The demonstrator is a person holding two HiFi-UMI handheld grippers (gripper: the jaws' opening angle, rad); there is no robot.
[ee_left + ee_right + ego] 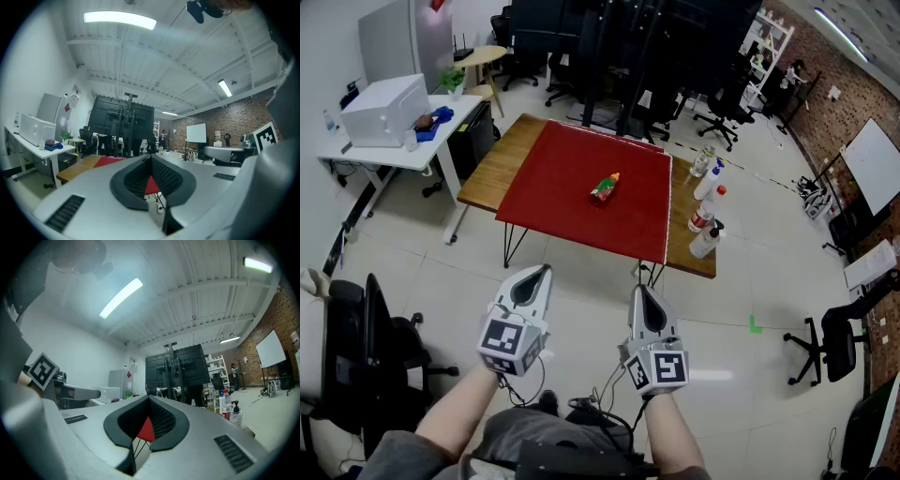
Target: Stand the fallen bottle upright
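Fallen bottle: the small red plastic bottle with a green label and orange cap point(605, 189) lies on its side near the middle of the red cloth point(572, 211), which covers most of the wooden surface point(499, 157).
Left hand-held gripper point(540, 273): jaws closed on nothing, held level and well short of the surface.
Right hand-held gripper point(639, 292): jaws likewise together and empty, tipped slightly upward.
Step in hand: the approach, probably not yet begun.
Doing it well: get close to the near edge and open one pair of jaws before reaching. Grip across the bottle's body, pivot it onto its base, and release only once it sits flat.
Risks: the round body may roll and the cloth may bunch. The standing clear and white bottles point(708, 202) at the right edge are well apart from it.
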